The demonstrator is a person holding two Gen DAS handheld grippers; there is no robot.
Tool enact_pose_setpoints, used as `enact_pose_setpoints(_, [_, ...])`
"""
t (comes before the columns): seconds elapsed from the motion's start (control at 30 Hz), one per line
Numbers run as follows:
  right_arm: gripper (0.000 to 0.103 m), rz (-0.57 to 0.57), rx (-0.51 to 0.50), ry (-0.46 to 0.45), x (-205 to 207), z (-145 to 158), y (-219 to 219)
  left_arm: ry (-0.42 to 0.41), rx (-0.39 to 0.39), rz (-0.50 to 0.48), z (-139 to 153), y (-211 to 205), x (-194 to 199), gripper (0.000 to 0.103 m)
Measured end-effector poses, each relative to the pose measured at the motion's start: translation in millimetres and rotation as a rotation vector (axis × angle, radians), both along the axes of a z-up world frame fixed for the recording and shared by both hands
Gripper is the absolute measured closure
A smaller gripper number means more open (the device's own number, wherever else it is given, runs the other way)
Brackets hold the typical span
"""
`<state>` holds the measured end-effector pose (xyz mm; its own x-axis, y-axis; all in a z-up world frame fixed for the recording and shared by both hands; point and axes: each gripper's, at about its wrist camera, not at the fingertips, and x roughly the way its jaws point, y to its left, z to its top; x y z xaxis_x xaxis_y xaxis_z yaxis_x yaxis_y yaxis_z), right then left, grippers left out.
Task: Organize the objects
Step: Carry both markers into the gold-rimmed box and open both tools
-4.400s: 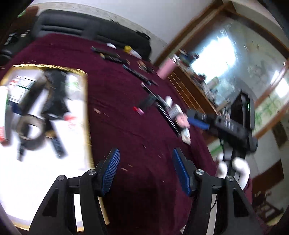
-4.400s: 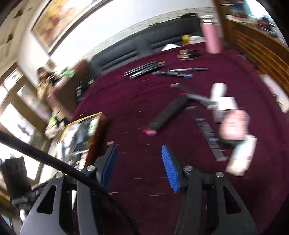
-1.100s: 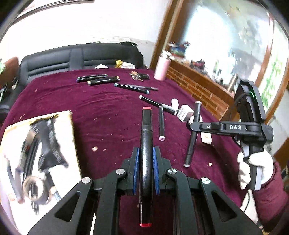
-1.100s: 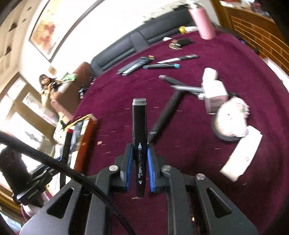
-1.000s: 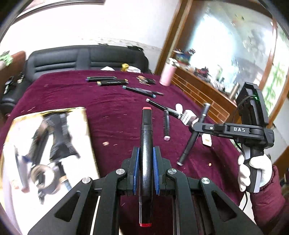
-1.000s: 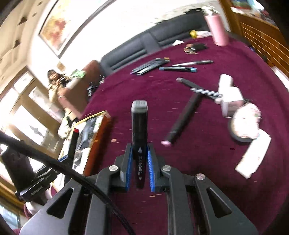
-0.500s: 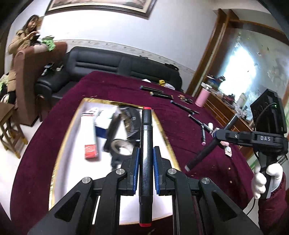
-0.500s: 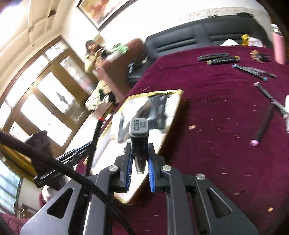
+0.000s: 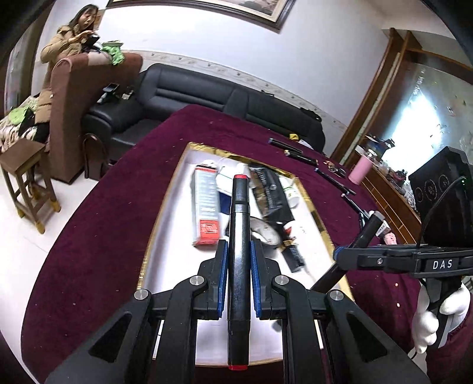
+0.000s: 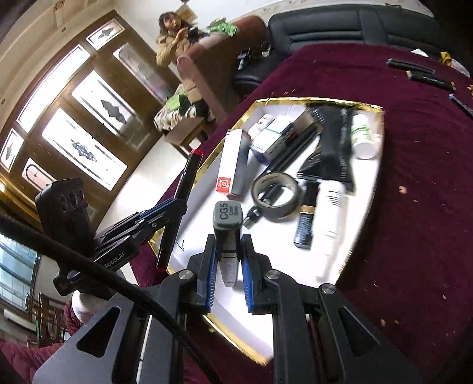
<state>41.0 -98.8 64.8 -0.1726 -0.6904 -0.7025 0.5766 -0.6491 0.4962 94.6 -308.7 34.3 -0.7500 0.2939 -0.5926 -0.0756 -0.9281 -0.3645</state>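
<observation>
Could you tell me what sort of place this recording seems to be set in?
Most likely a living room in a home: a black leather sofa behind the table with the maroon cloth, a framed picture above it, and tall wooden-framed windows.

The print on the long white-and-red carton (image 9: pixel 205 206) is blurred. Toward twelve o'clock, the black marker with red end caps (image 9: pixel 239 257) hides part of the white gold-rimmed tray (image 9: pixel 165 212).

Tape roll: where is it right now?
In the right wrist view the tape roll lies flat in the gold-rimmed tray, between the red-and-white box and the white tube.
</observation>
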Motion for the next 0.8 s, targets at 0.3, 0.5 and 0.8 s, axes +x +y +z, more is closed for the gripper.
enact_pose_setpoints(0.3, [0.088,0.03,0.035,-0.055,-32.7,-25.1,-51.0,-0.052,-0.009,0.03,-12.8,-11.8,-20.7,0.092])
enact_pose_setpoints(0.5, [0.088,0.033,0.087,-0.098,-53.9,-48.4,-77.1,-0.084,-0.009,0.033,-22.9,-14.5,-30.6,0.092])
enact_pose_setpoints(0.8, [0.078,-0.006,0.082,-0.136,-62.5,-58.8,-74.4,-0.059,0.047,0.056,-20.8,-28.0,-28.8,0.066])
